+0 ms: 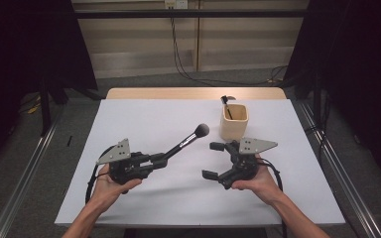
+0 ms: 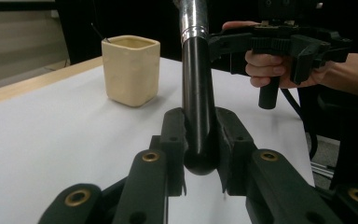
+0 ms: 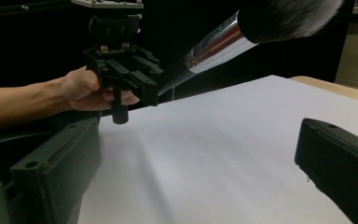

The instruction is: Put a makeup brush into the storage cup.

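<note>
While the left tongs (image 1: 159,158) clamp the handle end of one black, silver-ferruled makeup brush (image 1: 186,141), its head raised over the white counter (image 1: 144,119), the right tongs (image 1: 214,160) gape apart, holding nothing; beyond stands one cream square cup (image 1: 233,122) containing one dark stick.

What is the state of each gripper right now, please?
Left gripper: closed on the handle end of the makeup brush.
Right gripper: open, fingers spread wide, holding nothing.
</note>
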